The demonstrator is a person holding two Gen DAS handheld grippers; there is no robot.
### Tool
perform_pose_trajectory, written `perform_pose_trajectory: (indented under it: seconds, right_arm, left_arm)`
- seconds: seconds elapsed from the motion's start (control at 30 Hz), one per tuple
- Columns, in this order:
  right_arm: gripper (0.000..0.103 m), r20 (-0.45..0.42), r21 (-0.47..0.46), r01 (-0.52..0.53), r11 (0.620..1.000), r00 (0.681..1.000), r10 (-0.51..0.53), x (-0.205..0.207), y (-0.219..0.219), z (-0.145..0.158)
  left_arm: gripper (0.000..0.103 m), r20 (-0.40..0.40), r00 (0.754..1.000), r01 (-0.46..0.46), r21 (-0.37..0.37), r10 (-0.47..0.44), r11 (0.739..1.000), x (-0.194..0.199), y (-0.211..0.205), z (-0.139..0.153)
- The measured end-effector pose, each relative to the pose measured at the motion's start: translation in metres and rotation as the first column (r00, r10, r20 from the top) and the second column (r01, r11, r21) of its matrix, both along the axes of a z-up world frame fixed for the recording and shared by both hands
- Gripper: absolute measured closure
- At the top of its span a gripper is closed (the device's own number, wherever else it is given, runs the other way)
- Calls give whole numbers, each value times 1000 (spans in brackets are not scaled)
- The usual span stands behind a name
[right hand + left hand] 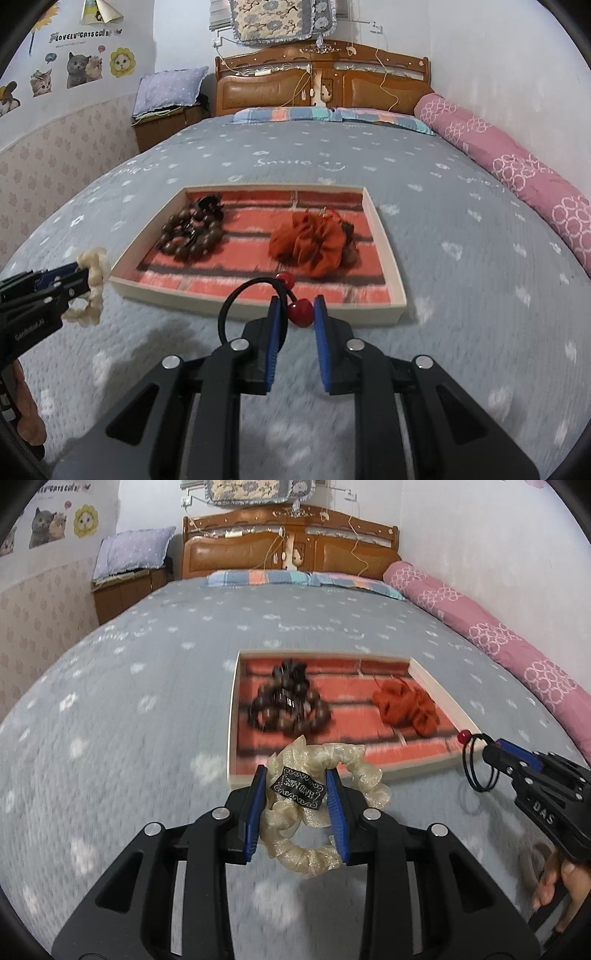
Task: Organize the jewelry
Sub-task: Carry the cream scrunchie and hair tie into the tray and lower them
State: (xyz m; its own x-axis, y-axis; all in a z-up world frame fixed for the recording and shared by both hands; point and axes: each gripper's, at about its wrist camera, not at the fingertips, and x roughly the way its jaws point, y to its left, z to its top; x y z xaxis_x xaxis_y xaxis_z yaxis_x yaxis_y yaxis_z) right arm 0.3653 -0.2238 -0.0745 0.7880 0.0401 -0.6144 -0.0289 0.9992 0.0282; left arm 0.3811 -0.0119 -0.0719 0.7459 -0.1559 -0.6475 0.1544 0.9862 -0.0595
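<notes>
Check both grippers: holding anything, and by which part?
Left gripper pinches the cream scrunchie across its black-labelled section. Right gripper holds the black hair tie near its red beads.

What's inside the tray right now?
The tray holds a brown bead bracelet with a dark hair claw on its left side, and an orange scrunchie on its right. Dark beads peek from under the scrunchie; the rest is covered.

Both grippers, left and right, are black plastic with ribbed blue pads, silver round screws and triangular cut-outs behind the fingers. White lettering marks their sides. Bare fingers grip the right one's handle.
</notes>
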Motion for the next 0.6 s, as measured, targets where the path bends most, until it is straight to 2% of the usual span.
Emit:
perform_pose_trajectory:
  seconds: [0.1,0.2,0.3,0.47,0.6]
  right_arm:
    - [84,12,-7,8,1000,1000,-8,19,-4,8]
    - [84,23,-16,19,1000,1000,-18,38,-6,15]
    - [84,0,-20,37,999,999,-37,66,-11,15]
    - [85,-51,-24,69,997,996,-70,103,-23,-4]
    - [84,-92,-13,83,996,992,-84,110,-32,-22]
  left_arm:
    - [73,7,1000,-20,24,20,1000,25,-6,2]
    - [73,-12,999,-37,-7,37,999,54,-4,1]
    - [73,-22,999,-50,5,50,999,76,-8,-4]
    - [72,-62,996,-67,28,69,997,107,-12,-24]
    - [71,-84,994,-68,55,73,996,115,-15,-40]
